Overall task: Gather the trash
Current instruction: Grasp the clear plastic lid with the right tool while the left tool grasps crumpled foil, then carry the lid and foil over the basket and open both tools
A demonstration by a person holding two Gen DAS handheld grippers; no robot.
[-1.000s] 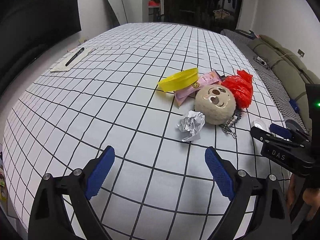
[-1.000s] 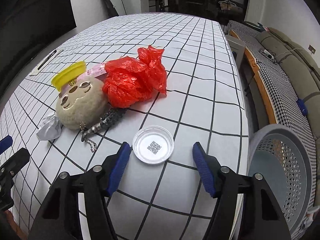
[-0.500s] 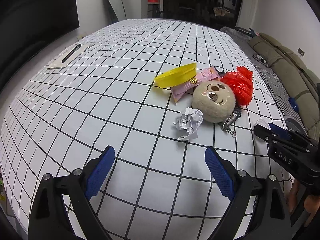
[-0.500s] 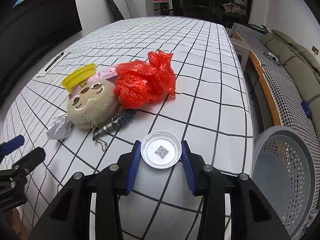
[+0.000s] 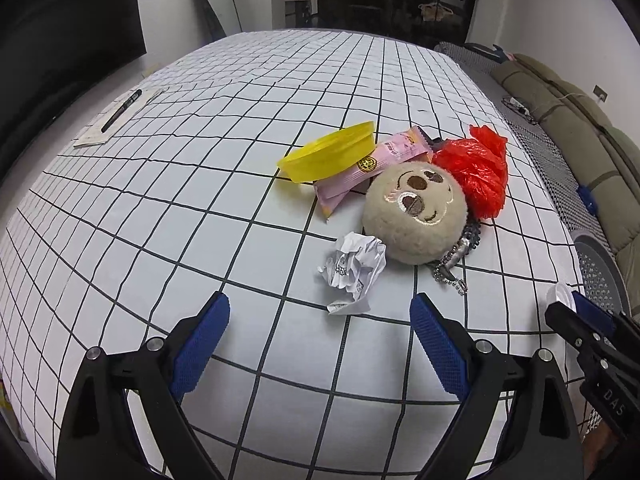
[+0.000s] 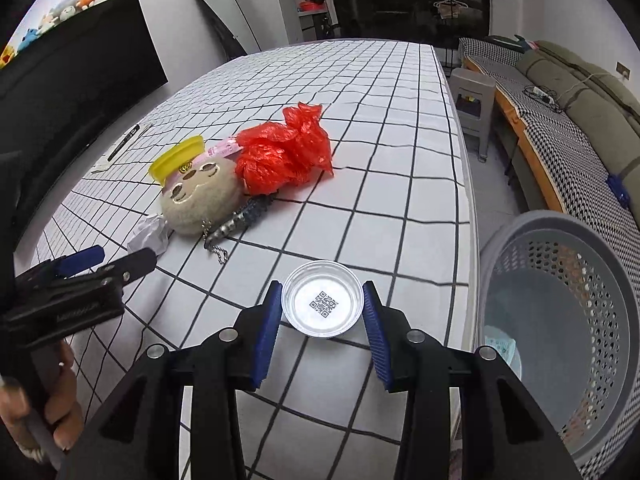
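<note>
Right tool (image 6: 323, 312) is now gripping the clear lid (image 6: 322, 305), raised off the surface's (image 6: 400, 128) right edge, where 1 s ago it straddled it wide. Bin (image 6: 568, 320) is waiting alongside; drop likely next. Left tool (image 5: 320, 336) is hovering wide, short of the paper wad (image 5: 354, 268).

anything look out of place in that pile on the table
Yes. The plush toy with its bead chain lies in the litter: crumpled paper touches its near side, and the pink wrapper, yellow lid and red bag crowd its far side. It looks like a keepsake, not trash.
</note>
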